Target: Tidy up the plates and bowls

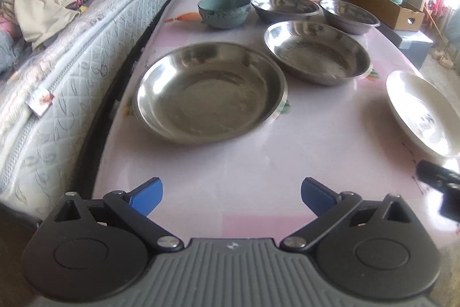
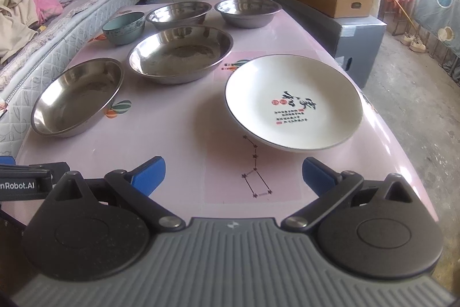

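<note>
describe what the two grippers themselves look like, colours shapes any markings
Both look alike. The left gripper and right gripper each have a ribbed grey body with a small white logo at its front edge, two round black housings with triangular cut-outs, black link arms on silver pivot pins, and blue pads on the fingers. The right view shows white lettering ending "nRobot.AI" on the left gripper's side. No cables or sleeves show.

White plate [image 2: 293, 102] near, steel bowls [image 2: 180, 58] beyond.
</note>
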Available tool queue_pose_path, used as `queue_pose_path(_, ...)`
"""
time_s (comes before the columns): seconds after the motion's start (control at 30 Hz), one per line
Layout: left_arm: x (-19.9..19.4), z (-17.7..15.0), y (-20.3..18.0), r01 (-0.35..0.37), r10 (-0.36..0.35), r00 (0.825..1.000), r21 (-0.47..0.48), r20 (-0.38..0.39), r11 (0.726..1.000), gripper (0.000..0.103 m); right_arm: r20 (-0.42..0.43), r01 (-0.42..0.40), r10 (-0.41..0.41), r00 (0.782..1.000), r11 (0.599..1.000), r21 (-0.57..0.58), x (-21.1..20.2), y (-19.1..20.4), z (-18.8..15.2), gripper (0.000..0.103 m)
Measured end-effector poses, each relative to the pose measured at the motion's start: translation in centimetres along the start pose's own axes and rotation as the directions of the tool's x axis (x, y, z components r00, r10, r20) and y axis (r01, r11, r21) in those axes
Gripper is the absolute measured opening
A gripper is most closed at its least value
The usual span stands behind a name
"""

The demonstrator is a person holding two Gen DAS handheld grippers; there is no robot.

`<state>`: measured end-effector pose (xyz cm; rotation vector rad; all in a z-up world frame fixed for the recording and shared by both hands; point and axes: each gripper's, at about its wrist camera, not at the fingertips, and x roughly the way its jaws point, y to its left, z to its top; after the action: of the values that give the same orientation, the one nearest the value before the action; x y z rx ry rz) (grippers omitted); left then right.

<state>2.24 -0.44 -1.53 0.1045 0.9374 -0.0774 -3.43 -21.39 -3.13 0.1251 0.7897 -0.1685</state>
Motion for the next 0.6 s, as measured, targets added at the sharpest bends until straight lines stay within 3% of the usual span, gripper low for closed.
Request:
queue_pose_path(0.17,0.7,4.7,2.6,-0.032,0.034,0.997,-0.036,0.067,0.999,0.103,0.103,-0.081,0.083,0.991,0.996,-0.021,0.3,-0.3,3.6,0.102)
queue_pose_path(0.27,1.0,7.9,4.2,-0.068,0.074,0.990,-0.056,0.119,0.996,0.103,0.189,-0.159,0.164,0.968,0.986,-0.039,0.5,-0.7,6.8,0.102)
queue_pose_path(0.4,1.2,12.1,5.6,-0.106,0.114,0.975,-0.052,0.190,0.993,0.103,0.232,-0.233,0.232,0.945,0.972,-0.021,1.9,-1.5,11.2,0.102)
queue_pose_path(0.6,3.6,16.4,5.9,-0.024,0.039,0.971,-0.067,0.234,0.997,0.103,0.222,-0.345,0.331,0.917,0.938,0.028,5.7,-2.8,17.7,0.102)
